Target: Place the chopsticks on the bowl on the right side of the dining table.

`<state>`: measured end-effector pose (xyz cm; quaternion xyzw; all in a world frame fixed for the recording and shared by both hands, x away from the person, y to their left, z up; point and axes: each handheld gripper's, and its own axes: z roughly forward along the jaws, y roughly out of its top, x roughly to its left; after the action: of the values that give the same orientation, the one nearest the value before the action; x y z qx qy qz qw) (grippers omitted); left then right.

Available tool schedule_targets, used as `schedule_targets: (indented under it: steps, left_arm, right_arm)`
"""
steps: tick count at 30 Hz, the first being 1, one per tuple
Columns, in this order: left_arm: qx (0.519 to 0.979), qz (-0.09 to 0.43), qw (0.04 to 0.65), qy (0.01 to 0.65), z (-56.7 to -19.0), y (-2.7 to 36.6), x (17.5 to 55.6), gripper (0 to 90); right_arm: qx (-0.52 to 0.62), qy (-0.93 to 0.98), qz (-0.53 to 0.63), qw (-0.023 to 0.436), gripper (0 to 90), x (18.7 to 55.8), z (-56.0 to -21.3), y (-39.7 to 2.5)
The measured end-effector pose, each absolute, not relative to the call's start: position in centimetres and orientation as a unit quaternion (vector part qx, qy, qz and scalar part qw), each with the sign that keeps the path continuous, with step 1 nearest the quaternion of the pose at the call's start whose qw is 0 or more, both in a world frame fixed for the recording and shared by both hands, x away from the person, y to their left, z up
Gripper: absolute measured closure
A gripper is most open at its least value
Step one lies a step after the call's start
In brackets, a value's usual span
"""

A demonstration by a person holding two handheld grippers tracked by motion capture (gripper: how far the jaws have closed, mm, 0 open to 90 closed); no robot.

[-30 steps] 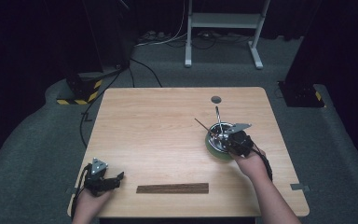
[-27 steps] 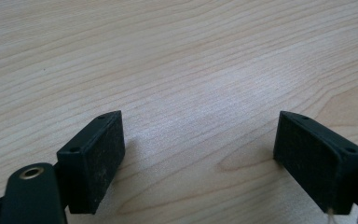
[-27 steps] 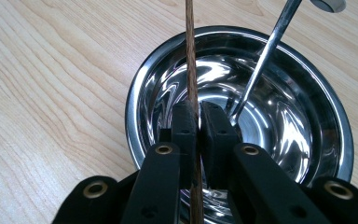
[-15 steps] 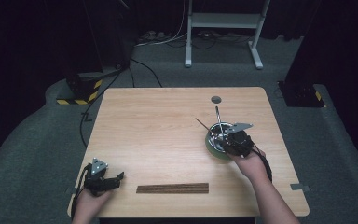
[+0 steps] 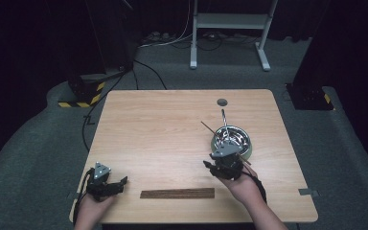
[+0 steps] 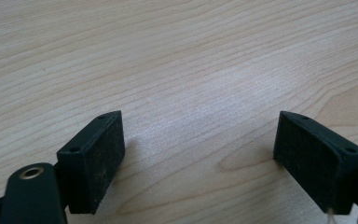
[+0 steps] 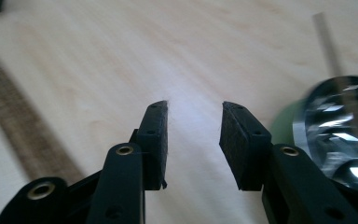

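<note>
Pale wooden worktop point(image 5: 172, 134), dark room around it.
Your right gripper point(image 5: 224, 163), jaws parted and empty, hovers just beside the metal bowl point(image 5: 235, 140) near the right edge; your left gripper point(image 5: 106, 183) rests spread wide at the near left corner, with the brown strip point(image 5: 177, 193) along the near edge.

The right gripper point(image 5: 226, 165) is displaced from its earlier position over the near rim of the steel bowl point(image 5: 237, 138); it is now located off the bowl, toward the person's edge of the table point(image 5: 163, 124) and slightly to the left. In the right gripper view, its jaws are seen parted with bare wood between them, the bowl point(image 7: 335, 126) lying beside the right jaw.
</note>
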<state>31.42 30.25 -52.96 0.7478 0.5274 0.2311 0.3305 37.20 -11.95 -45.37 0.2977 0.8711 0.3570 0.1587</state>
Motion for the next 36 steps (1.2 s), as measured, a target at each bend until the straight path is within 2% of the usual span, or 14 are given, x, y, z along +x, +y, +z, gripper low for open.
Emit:
schedule_targets:
  steps: [4, 9, 16, 36]
  left_arm:
    - [0.747, 0.231, 0.331, 0.528, -53.0, 30.2, 31.4, 16.4]
    - [0.748, 0.231, 0.331, 0.527, -53.0, 30.3, 31.4, 16.3]
    - [0.748, 0.231, 0.331, 0.527, -53.0, 30.2, 31.4, 16.3]
    - [0.748, 0.231, 0.331, 0.527, -53.0, 30.2, 31.4, 16.3]
  right_arm:
    - [0.275, 0.885, 0.351, 0.132, 62.6, 35.3, -46.9, -10.4]
    - [0.257, 0.896, 0.341, 0.121, 61.1, 33.9, -48.4, -8.6]
    - [0.254, 0.902, 0.331, 0.113, 61.0, 33.4, -49.9, -7.6]
    - [0.264, 0.900, 0.329, 0.112, 63.3, 34.3, -50.6, -7.4]
